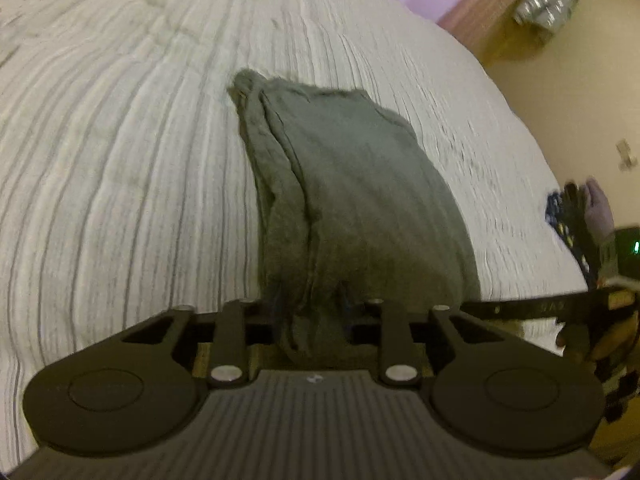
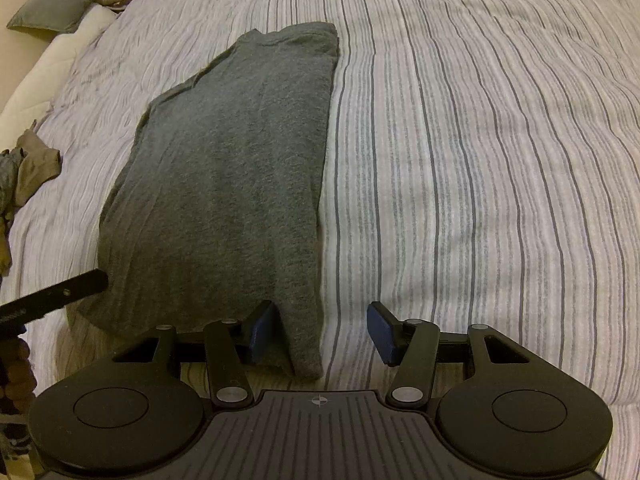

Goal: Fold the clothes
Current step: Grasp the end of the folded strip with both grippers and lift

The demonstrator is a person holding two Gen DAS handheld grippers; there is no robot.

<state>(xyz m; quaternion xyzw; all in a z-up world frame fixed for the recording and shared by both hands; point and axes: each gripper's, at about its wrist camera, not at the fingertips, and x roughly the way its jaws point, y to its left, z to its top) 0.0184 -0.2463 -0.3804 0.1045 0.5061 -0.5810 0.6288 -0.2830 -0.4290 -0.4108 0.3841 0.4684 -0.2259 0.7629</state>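
Observation:
A grey shirt [image 2: 224,168], folded lengthwise into a long strip, lies on the striped bedspread [image 2: 460,140]. In the left wrist view the shirt [image 1: 352,184] runs away from me and its near end is bunched between the fingers of my left gripper [image 1: 316,320], which is shut on it. My right gripper [image 2: 322,330] is open, its blue pads [image 2: 262,330] on either side of the shirt's near right corner, which hangs over the bed edge. The tip of the left gripper [image 2: 60,290] shows at the shirt's near left edge.
A pile of brown and grey clothes [image 2: 24,172] lies at the bed's left edge. Pillows [image 2: 56,4] sit at the far left. In the left wrist view, the other tool and hand [image 1: 596,240] are at right, beyond the bed edge, above a tan floor [image 1: 560,92].

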